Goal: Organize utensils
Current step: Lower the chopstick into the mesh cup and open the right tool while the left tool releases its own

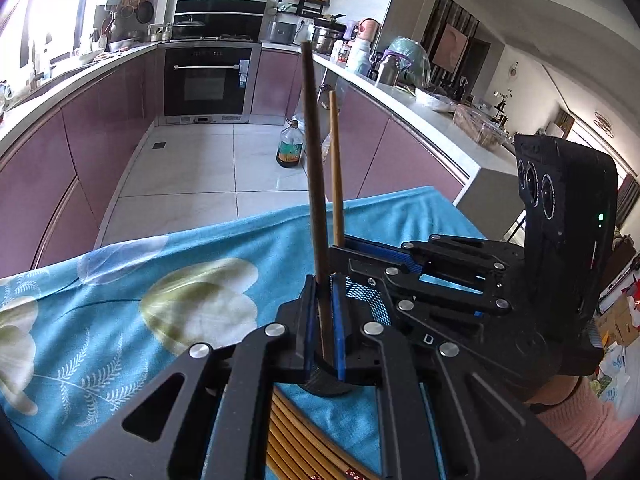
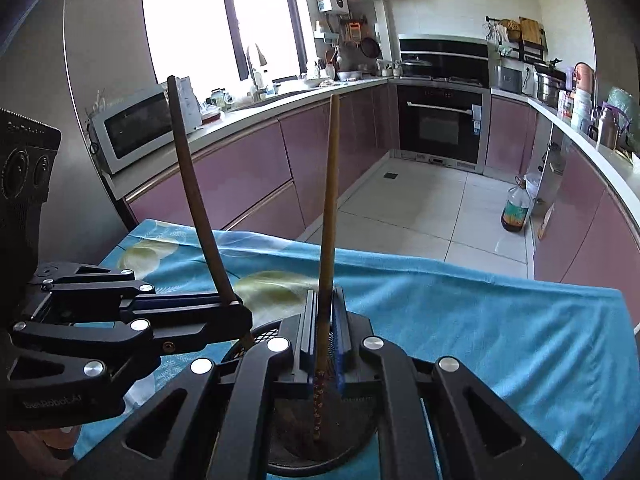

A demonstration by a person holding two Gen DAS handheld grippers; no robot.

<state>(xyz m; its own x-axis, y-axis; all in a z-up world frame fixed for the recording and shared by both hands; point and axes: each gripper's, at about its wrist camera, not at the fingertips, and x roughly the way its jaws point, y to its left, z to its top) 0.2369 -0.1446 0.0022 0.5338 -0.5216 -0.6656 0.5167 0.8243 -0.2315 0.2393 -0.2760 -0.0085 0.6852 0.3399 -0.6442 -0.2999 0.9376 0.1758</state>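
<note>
My left gripper (image 1: 324, 320) is shut on a dark brown chopstick (image 1: 314, 168) that stands upright; it also shows in the right wrist view (image 2: 196, 200). My right gripper (image 2: 325, 332) is shut on a light bamboo chopstick (image 2: 329, 208), also upright, its patterned lower end inside a black mesh utensil holder (image 2: 320, 448). The holder's rim (image 1: 326, 386) shows just under my left gripper. Both grippers are side by side over the holder. A bundle of bamboo chopsticks (image 1: 296, 444) lies on the blue floral cloth (image 1: 120, 320) below my left gripper.
The cloth-covered table (image 2: 480, 320) ends ahead at a tiled floor. An oil bottle (image 2: 516, 210) stands on the floor by the right cabinets. Pink cabinets, an oven (image 2: 440, 124) and a microwave (image 2: 132, 132) line the kitchen.
</note>
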